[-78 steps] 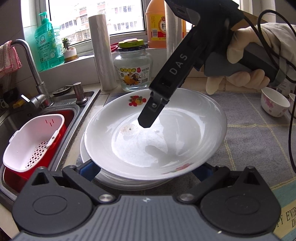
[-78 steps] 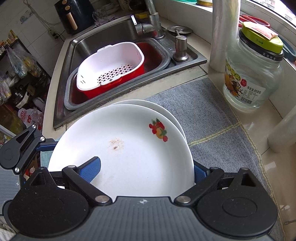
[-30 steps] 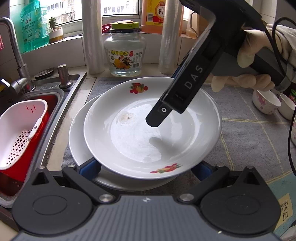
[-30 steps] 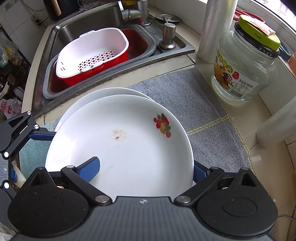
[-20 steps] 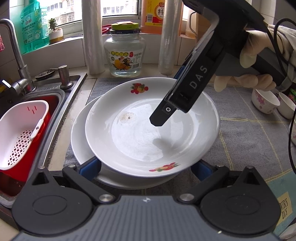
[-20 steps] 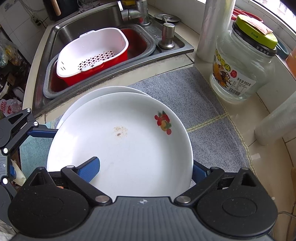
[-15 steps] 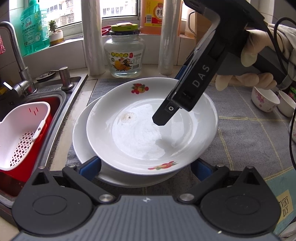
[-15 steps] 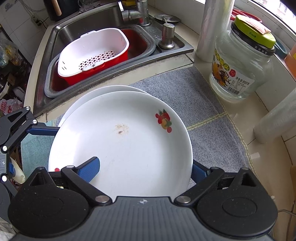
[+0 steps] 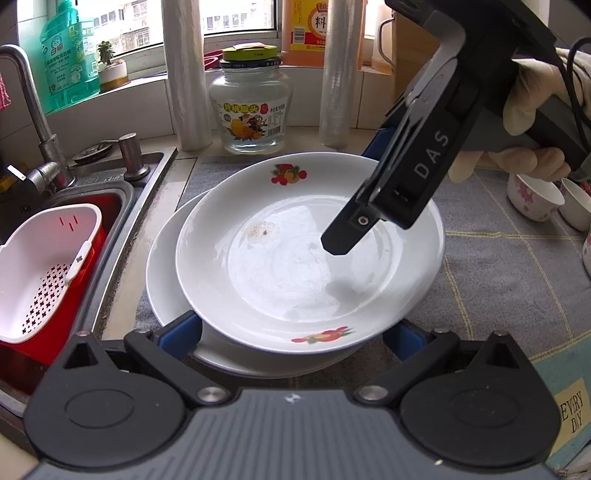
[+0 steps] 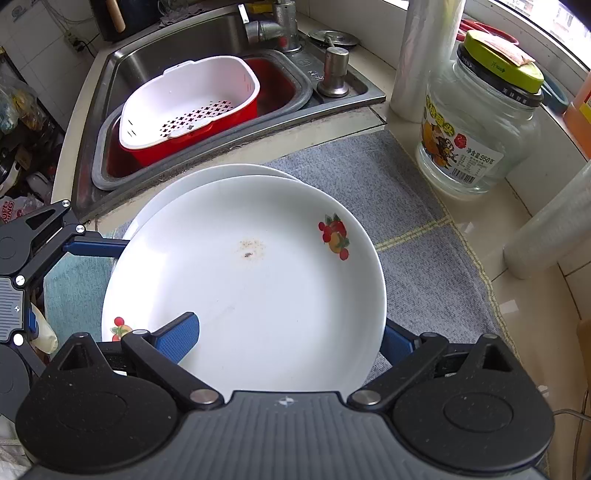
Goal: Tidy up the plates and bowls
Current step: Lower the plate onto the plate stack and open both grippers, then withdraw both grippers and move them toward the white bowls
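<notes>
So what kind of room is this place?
Most likely a home kitchen: there's a stainless steel sink with a metal tap, white fruit-patterned plates stacked on the counter, and a green bottle of dish soap by the window.

**A:** what kind of kitchen is this?

**B:** small one. Window along the back with daylight pouring in and buildings outside, pale tiled sill under it. Steel sink sits left of the cream countertop, with a curved tap.

**A:** anything on the counter?

**B:** a grey woven mat with yellow lines.
</notes>
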Tool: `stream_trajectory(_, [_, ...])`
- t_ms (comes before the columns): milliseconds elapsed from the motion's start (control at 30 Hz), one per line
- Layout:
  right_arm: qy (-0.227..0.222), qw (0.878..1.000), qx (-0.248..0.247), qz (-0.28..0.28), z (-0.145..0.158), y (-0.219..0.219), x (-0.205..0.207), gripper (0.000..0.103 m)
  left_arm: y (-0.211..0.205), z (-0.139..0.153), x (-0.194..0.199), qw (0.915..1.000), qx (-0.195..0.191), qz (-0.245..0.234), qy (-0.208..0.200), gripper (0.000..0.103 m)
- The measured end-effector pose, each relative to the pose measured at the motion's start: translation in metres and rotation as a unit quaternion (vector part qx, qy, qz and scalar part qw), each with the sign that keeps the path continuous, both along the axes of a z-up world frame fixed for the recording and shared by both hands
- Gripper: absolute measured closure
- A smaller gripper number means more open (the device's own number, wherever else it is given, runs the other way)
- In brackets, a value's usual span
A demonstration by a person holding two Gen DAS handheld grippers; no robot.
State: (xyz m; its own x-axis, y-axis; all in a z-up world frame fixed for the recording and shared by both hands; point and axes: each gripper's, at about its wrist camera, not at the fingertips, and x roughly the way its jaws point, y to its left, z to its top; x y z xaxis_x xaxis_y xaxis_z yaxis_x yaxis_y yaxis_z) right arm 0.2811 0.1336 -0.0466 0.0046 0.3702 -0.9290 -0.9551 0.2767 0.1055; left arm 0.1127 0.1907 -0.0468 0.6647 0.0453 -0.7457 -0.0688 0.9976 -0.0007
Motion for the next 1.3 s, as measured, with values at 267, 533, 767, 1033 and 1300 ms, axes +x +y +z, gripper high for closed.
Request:
stream_trajectory(267, [0.009, 1.000, 0.002, 0.011, 0.002, -0.003, -0.005, 0.001, -0.005, 0.007, -0.005, 0.9999, 0.005, -0.010, -0.010, 0.001])
stream_trajectory(533, [0.008, 0.999, 0.007, 0.031, 0.005, -0.003, -0.017, 0.001, -0.012, 0.006, -0.008, 0.9997, 0.003, -0.011, -0.022, 0.001])
stream_trajectory(767, [-0.055, 0.998, 0.031, 0.016, 0.014, -0.017, -0.032, 0.000, -0.019, 0.020, -0.023, 0.9964, 0.047, 0.022, -0.067, 0.001])
stream_trajectory(1033, [-0.124, 0.989, 0.074, -0.027, 0.024, -0.050, -0.060, 0.000, -0.039, 0.038, -0.040, 0.9918, 0.076, 0.072, -0.074, 0.001])
stream_trajectory(1300, [-0.158, 0.974, 0.125, -0.106, 0.043, -0.094, -0.092, 0.000, -0.059, 0.049, -0.053, 0.9901, 0.095, 0.084, -0.061, 0.001])
